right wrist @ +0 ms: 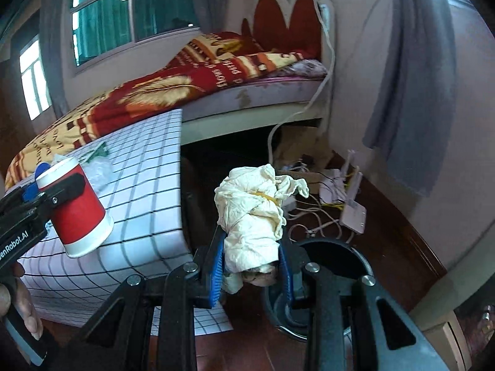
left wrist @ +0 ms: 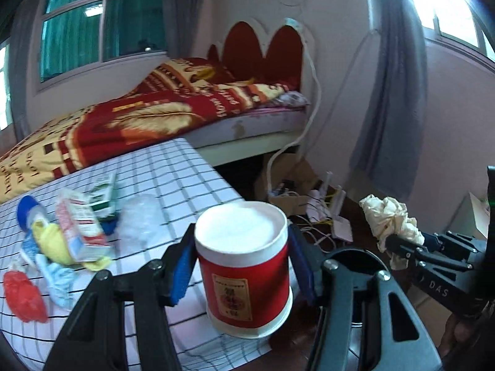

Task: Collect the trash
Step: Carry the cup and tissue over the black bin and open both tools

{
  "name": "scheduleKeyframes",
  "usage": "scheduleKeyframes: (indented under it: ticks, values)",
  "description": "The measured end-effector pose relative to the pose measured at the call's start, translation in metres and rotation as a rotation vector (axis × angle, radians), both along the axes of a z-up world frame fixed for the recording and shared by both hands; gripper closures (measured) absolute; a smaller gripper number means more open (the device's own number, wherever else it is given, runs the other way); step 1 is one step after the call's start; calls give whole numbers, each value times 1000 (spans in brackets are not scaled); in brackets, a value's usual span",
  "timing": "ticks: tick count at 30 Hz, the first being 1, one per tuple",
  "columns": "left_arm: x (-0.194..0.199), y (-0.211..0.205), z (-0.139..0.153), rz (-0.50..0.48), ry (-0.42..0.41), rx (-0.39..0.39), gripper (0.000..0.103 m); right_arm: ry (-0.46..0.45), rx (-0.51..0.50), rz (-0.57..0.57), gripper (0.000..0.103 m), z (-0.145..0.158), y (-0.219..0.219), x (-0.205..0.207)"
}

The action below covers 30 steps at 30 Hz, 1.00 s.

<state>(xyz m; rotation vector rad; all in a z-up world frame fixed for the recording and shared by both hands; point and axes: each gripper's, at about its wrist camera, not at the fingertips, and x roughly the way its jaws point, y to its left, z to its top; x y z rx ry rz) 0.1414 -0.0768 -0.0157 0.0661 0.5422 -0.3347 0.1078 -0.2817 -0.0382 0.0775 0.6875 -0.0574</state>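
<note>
My left gripper (left wrist: 243, 266) is shut on a red and white paper cup (left wrist: 244, 266), held upside down above the table's right edge; it also shows in the right wrist view (right wrist: 77, 210). My right gripper (right wrist: 252, 266) is shut on a crumpled cream tissue wad (right wrist: 256, 213), held over the floor right of the table; the wad shows in the left wrist view (left wrist: 389, 219). A dark round bin (right wrist: 334, 262) sits on the floor just below and right of the right gripper. More trash (left wrist: 62, 232) lies on the checked table (left wrist: 173, 179): wrappers, a small carton, clear plastic, a red piece.
A bed (left wrist: 154, 117) with a red and yellow blanket stands behind the table. Cables, a cardboard box and white routers (right wrist: 340, 198) clutter the floor by the wall. Grey curtains (right wrist: 414, 77) hang at the right.
</note>
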Motion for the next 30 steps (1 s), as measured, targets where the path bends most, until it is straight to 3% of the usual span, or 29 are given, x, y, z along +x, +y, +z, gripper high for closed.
scheduleKeyframes:
  ticks: [9,18,30]
  values:
    - [-1,-64,-16,-140,43,5,45,36,-13,-84,70,-18,-58,-22]
    - [-4,-125,-54,-270,123,24,45,114,9,-100,70,-56,-104,-31]
    - [21,-187,-125,-362,294,57,45,257,58,-41,70,-137,-135,-4]
